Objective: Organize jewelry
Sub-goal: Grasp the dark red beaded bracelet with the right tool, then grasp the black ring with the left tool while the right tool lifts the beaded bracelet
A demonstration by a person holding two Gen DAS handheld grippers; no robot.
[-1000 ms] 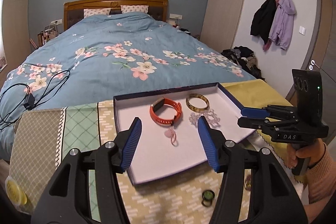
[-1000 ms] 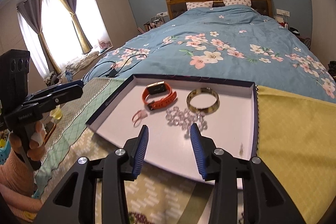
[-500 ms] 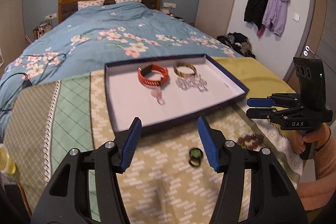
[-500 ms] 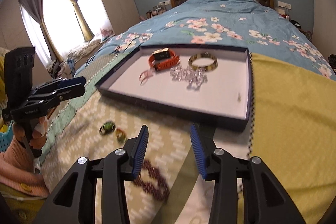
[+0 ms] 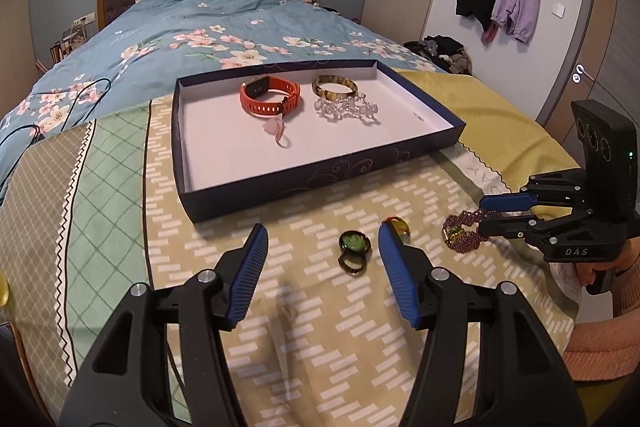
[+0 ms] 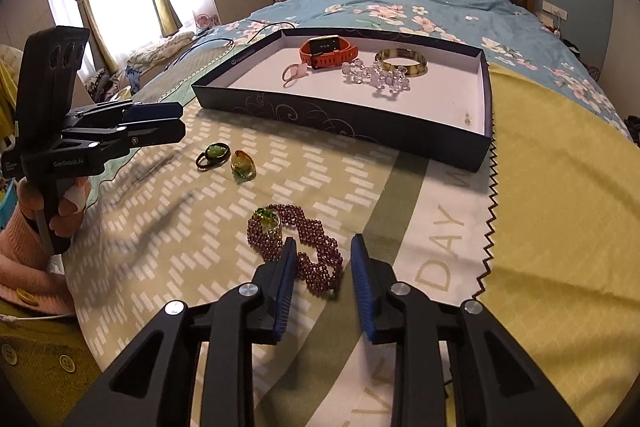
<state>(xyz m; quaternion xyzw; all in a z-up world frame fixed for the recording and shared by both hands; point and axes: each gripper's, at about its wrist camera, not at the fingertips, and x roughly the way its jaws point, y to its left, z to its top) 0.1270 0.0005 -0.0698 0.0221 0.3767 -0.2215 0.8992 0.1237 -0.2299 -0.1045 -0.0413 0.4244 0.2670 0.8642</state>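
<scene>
My right fingers [image 6: 323,246] have just been closing, narrow around the purple bead bracelet [image 6: 298,242] on the tabletop [image 6: 168,267], not yet pinching. My left fingers [image 5: 323,242] stand half-open above the green ring [image 5: 353,243].

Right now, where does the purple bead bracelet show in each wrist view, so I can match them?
Left wrist view: the purple bead bracelet lies far right on the cloth, at the tips of the right tongs.
Right wrist view: lower centre, its near end between those tongs' fingers.
Shared landmark: the navy tray beyond it.
</scene>
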